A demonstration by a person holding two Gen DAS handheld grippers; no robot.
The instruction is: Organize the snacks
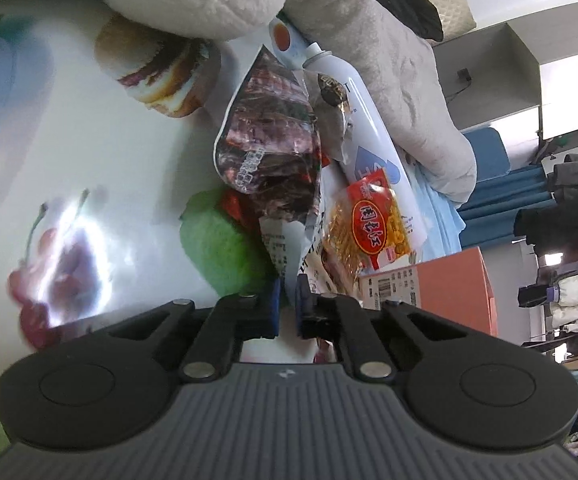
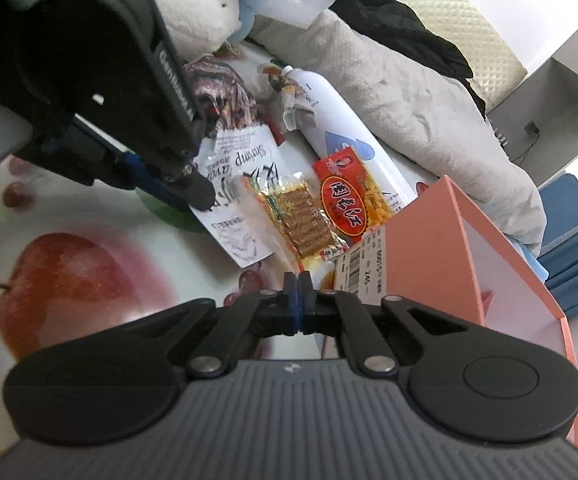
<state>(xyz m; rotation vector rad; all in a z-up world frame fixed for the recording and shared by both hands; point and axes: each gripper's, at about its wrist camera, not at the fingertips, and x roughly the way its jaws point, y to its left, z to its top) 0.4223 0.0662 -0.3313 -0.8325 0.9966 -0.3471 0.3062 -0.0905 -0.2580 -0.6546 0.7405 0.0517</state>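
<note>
Table (image 2: 89,320): fruit-print cloth, snacks heaped at the far side.
Pink box (image 2: 429,248): open, right of the heap.
Shrimp snack bag (image 2: 237,184): on the heap, corner pinched by left gripper (image 1: 287,304).
Right gripper (image 2: 297,300): jaws clenched, nothing held.

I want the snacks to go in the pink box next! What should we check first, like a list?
1. Left gripper shut on the white shrimp snack bag: ok, the bag's edge sits between its fingers.
2. Right gripper holding a snack: not ok, it looks shut on nothing.
3. Pink box open: ok.
4. Room inside the box: cannot tell.
5. Red corn snack packet lying free: ok, nothing grips it.
</note>
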